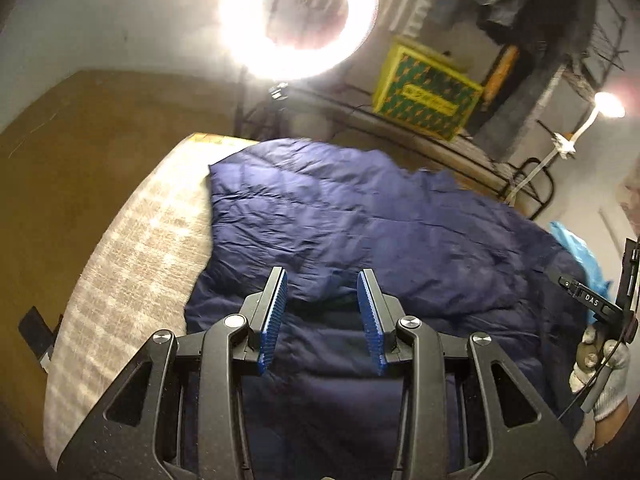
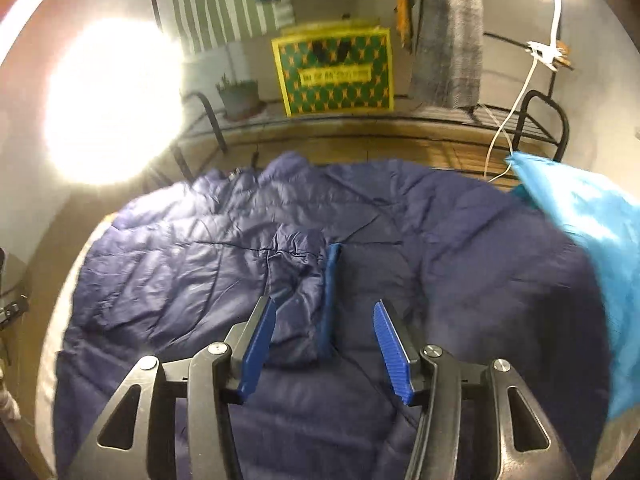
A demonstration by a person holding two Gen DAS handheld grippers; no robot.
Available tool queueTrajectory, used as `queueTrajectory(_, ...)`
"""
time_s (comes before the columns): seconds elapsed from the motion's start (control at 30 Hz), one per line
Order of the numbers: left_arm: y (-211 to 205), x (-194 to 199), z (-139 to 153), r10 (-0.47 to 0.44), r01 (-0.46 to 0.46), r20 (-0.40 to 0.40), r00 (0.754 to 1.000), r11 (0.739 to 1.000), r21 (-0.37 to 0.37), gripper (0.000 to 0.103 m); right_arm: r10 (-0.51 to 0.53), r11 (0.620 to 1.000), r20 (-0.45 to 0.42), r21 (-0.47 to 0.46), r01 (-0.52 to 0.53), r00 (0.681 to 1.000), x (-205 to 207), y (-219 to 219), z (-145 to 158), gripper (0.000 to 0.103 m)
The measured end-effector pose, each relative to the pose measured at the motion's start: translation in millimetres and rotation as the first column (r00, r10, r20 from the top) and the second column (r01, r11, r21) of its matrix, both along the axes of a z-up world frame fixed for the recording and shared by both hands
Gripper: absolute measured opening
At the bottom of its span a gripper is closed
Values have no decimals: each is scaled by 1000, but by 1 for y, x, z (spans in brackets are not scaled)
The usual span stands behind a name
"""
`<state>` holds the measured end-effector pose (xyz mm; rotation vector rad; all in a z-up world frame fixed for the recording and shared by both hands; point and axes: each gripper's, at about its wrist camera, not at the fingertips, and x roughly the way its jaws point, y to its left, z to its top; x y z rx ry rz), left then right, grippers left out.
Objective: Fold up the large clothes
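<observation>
- My left gripper point(image 1: 322, 280) and right gripper point(image 2: 325, 312), both released, hover over the navy puffer coat point(image 1: 360, 216).
- I should pinch one hem edge point(image 2: 330, 300) deep, lifting evenly.

Support: I see a bed point(image 1: 132, 248) with a pale checked cover, its bare strip showing along the left side.
On it: a dark blue quilted jacket point(image 1: 360, 220) lies spread over most of the bed, rumpled.
Beside it: a light blue cloth point(image 2: 588, 224) lies at the right edge, touching the jacket.
</observation>
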<state>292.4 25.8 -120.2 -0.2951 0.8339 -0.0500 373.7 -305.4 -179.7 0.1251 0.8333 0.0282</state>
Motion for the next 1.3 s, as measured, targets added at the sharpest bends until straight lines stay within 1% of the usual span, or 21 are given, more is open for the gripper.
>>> queueTrajectory(0.07, -9, -15, 16, -17, 17, 26, 1000, 1000, 4, 36, -8, 1000, 24, 31, 7, 1000, -21, -11, 17, 54)
queueTrajectory(0.13, -18, -32, 31, -33, 33, 53, 998, 999, 1, 36, -20, 999, 51, 43, 18, 998, -46, -22, 33, 54)
queueTrajectory(0.23, -31, -59, 49, -59, 61, 81, 995, 998, -25, 36, -49, 997, 93, 59, 44, 994, -85, -41, 56, 54)
queueTrajectory(0.37, -50, -85, 56, -110, 114, 108, 988, 993, -27, 36, -96, 994, 117, 68, 89, 988, -132, -66, 72, 54)
queueTrajectory(0.5, -72, -97, 51, -184, 184, 95, 978, 983, 11, 36, -140, 989, 116, 54, 134, 983, -178, -87, 75, 54)
queueTrajectory(0.57, -80, -99, 48, -216, 215, 83, 973, 976, 16, 36, -168, 986, 106, 42, 164, 980, -201, -101, 70, 54)
queueTrajectory(0.63, -86, -102, 45, -235, 232, 74, 969, 972, 38, 36, -209, 978, 86, 33, 207, 974, -225, -118, 63, 54)
queueTrajectory(0.7, -90, -104, 43, -242, 239, 70, 968, 970, 48, 36, -252, 967, 62, 39, 250, 966, -243, -135, 56, 54)
queueTrajectory(0.77, -93, -104, 41, -245, 243, 64, 967, 969, 47, 36, -309, 950, 31, 60, 307, 951, -261, -157, 45, 55)
queueTrajectory(0.83, -94, -102, 38, -247, 244, 60, 967, 969, 48, 36, -372, 925, -7, 76, 372, 928, -279, -180, 32, 62)
queueTrajectory(0.9, -97, -101, 36, -251, 248, 54, 967, 967, 55, 36, -430, 897, -52, 82, 433, 901, -290, -199, 16, 65)
queueTrajectory(1.0, -101, -98, 31, -259, 257, 37, 965, 965, 53, 36, -488, 860, -140, 94, 502, 862, -302, -223, -13, 65)
queueTrajectory(1.1, -105, -96, 27, -266, 264, 25, 964, 963, 57, 36, -510, 835, -230, 101, 541, 829, -304, -239, -43, 65)
queueTrajectory(1.23, -105, -95, 24, -265, 263, 18, 964, 963, 56, 36, -541, 801, -309, 94, 592, 782, -304, -251, -67, 65)
queueTrajectory(1.3, -104, -94, 22, -261, 261, 11, 965, 964, 50, 36, -543, 793, -339, 95, 602, 768, -304, -253, -76, 65)
